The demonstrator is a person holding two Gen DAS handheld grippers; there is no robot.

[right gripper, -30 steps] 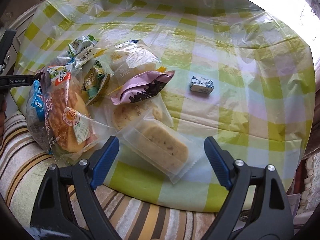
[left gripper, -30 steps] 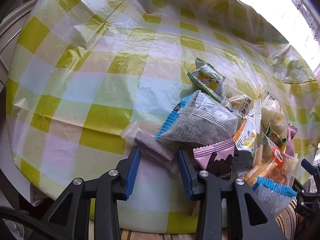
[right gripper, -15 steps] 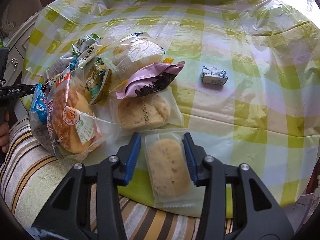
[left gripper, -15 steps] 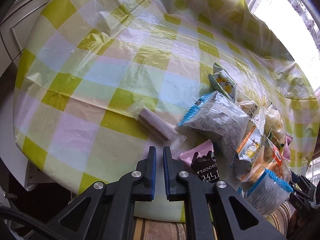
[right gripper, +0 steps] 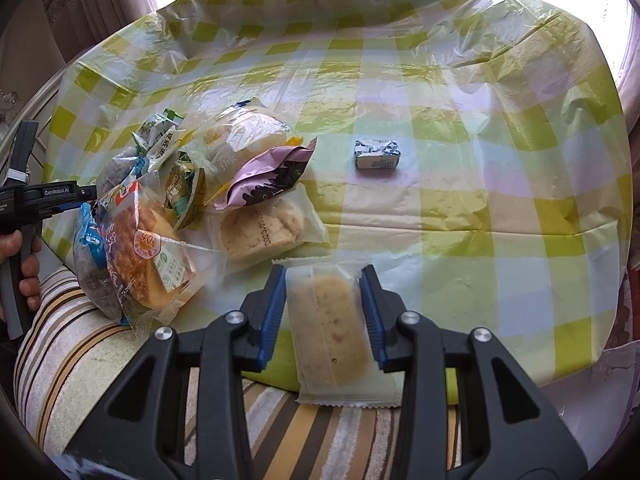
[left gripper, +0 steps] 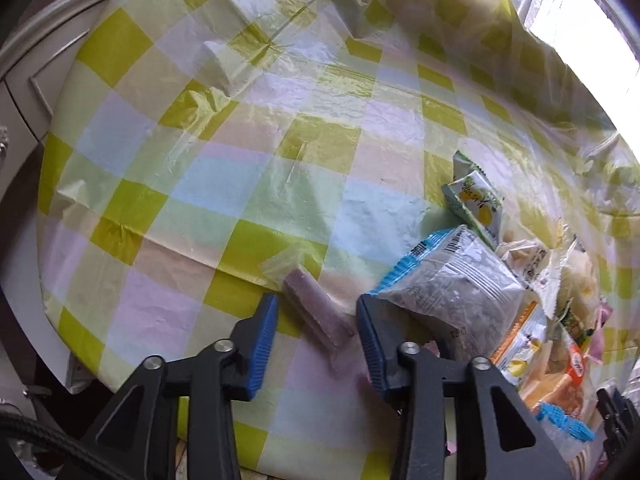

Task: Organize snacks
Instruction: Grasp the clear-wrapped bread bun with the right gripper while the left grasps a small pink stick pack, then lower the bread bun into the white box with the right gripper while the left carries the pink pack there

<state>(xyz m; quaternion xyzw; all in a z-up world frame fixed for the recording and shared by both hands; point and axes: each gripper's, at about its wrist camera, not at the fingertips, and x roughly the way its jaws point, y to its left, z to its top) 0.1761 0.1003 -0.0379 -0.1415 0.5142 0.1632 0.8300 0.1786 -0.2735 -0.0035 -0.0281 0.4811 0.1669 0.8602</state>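
A heap of wrapped snacks [right gripper: 168,200] lies on the checked tablecloth [right gripper: 440,160]. My right gripper [right gripper: 323,304] is shut on a pale cake in a clear wrapper [right gripper: 336,328], held near the table's front edge. My left gripper [left gripper: 316,344] is open, its fingers on either side of a purple bar in a clear wrapper [left gripper: 316,308] that lies on the cloth. A blue-edged grey packet [left gripper: 452,284] lies just right of it. The left gripper also shows at the left of the right wrist view [right gripper: 76,196].
A small wrapped cube [right gripper: 377,154] lies alone at mid-table. A round biscuit pack [right gripper: 260,228] and a purple chocolate wrapper [right gripper: 268,176] lie ahead of the right gripper. A green-yellow sachet [left gripper: 476,204] tops the heap. A striped cushion [right gripper: 80,360] lies below the table edge.
The left gripper went from shut to open and now straddles the purple bar. The right gripper stayed closed on the pale cake and lifted it slightly.
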